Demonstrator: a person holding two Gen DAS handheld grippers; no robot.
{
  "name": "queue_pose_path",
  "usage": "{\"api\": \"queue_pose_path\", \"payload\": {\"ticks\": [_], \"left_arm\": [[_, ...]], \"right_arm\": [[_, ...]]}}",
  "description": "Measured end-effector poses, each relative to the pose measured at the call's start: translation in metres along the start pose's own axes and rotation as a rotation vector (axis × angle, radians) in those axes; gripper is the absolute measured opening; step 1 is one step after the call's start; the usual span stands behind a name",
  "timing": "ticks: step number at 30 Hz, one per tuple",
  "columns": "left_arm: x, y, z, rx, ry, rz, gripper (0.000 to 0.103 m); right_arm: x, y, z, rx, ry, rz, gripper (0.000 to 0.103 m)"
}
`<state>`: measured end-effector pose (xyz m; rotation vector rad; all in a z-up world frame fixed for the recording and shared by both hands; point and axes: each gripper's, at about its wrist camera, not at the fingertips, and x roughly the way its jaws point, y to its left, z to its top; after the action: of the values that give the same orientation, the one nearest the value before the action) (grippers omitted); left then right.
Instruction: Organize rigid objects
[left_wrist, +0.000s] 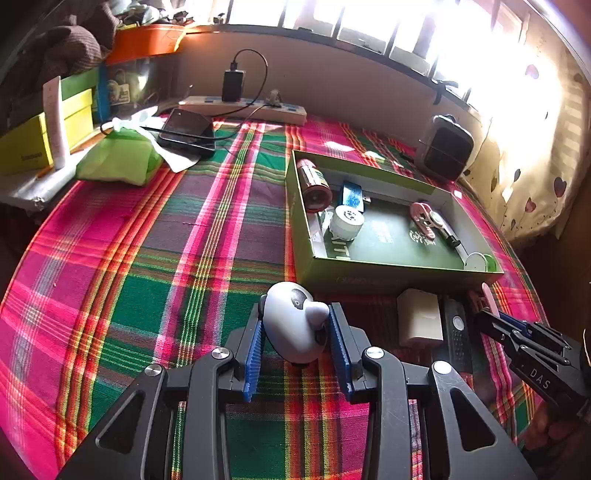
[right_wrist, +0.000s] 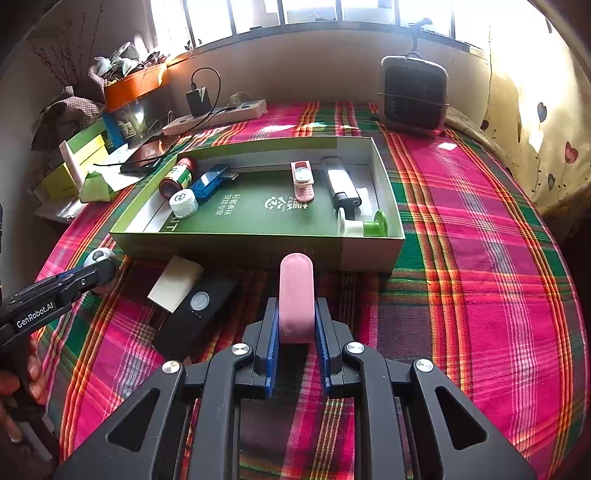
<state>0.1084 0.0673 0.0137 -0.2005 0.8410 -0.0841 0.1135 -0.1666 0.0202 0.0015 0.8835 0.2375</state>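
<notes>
Plaid cloth (right_wrist: 461, 258) covers surface, maybe bed; sunlit window (right_wrist: 314, 11) behind.

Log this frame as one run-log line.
left hand-held gripper: shut on white egg-shaped panda toy | right hand-held gripper: shut on pink rounded plastic bar | both short of green cardboard box

Left tongs (left_wrist: 295, 332) clamping white rounded gadget (left_wrist: 295, 325), green box (left_wrist: 388, 271) beyond
</notes>
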Motion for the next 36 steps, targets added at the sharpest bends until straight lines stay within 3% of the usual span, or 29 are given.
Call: {"api": "queue_pose_path", "payload": {"ticks": [22, 36], "left_arm": [[-0.025, -0.017, 0.029, 0.053, -0.059, -0.041, 0.032], [0.0, -0.045, 0.055, 0.078, -0.037, -0.125, 0.032]], "right_arm": [[-0.025, -0.003, 0.027, 0.001, -0.062, 0.03, 0.019], [-0.003, -0.003, 0.069, -0.024, -0.061, 0.056, 0.019]]}}
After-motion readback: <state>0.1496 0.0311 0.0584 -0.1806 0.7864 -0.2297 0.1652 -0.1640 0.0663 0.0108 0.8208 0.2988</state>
